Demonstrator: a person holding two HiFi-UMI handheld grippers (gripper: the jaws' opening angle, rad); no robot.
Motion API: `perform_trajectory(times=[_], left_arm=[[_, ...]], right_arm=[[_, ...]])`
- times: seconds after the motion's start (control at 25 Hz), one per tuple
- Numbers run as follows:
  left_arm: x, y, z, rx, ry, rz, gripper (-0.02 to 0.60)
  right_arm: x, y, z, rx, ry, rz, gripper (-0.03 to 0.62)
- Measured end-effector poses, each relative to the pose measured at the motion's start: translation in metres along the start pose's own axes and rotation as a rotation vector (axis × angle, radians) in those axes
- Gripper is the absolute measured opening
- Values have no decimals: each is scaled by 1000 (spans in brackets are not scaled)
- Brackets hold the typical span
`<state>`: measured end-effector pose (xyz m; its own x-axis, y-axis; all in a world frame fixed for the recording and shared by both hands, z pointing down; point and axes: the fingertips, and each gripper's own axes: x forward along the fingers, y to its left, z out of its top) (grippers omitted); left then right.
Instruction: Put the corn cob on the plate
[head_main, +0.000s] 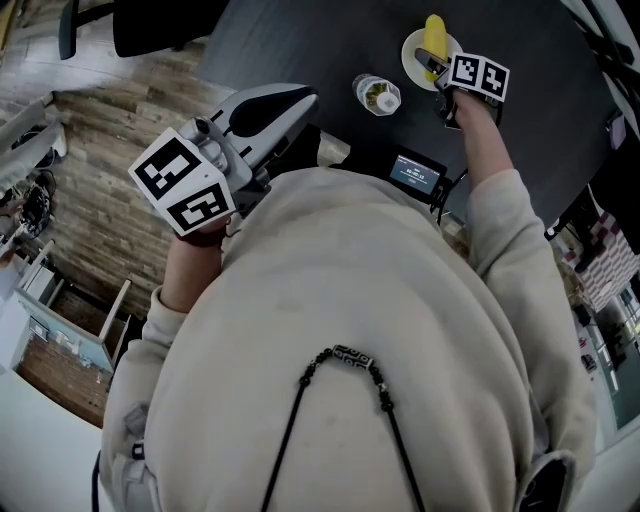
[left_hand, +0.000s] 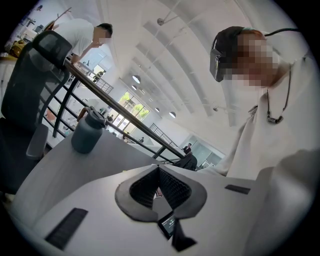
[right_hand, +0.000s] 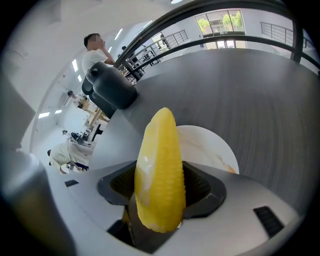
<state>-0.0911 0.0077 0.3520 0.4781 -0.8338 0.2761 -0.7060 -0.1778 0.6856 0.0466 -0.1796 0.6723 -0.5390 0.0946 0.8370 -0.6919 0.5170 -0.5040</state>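
Note:
My right gripper (right_hand: 160, 192) is shut on the yellow corn cob (right_hand: 159, 170), which stands up between the jaws with its tip pointing away. Right behind and under the cob lies the white plate (right_hand: 212, 145) on the dark table. In the head view the corn cob (head_main: 434, 36) hangs over the white plate (head_main: 412, 52) at the table's far side, with the right gripper (head_main: 440, 72) at the plate's near edge. My left gripper (head_main: 300, 100) is held up near my chest, away from the table; its jaws meet with nothing between them (left_hand: 159, 181).
A small clear jar (head_main: 377, 95) with green contents stands left of the plate. A small device with a lit screen (head_main: 417, 172) sits at the table's near edge. A dark bottle (right_hand: 107, 90) stands beyond the plate. A wooden floor (head_main: 110, 130) lies to the left.

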Motion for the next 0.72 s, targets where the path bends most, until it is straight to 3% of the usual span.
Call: perform_trajectory(times=[0.32,0.72], left_arm=[[-1,-3,-1,9,2,1,2],[-1,-9,4,24,7,-19,2]], right_arm=[[-2,2,1,-45,-18,-14,265],[-13,-6,4,-11,-67,-34,267]])
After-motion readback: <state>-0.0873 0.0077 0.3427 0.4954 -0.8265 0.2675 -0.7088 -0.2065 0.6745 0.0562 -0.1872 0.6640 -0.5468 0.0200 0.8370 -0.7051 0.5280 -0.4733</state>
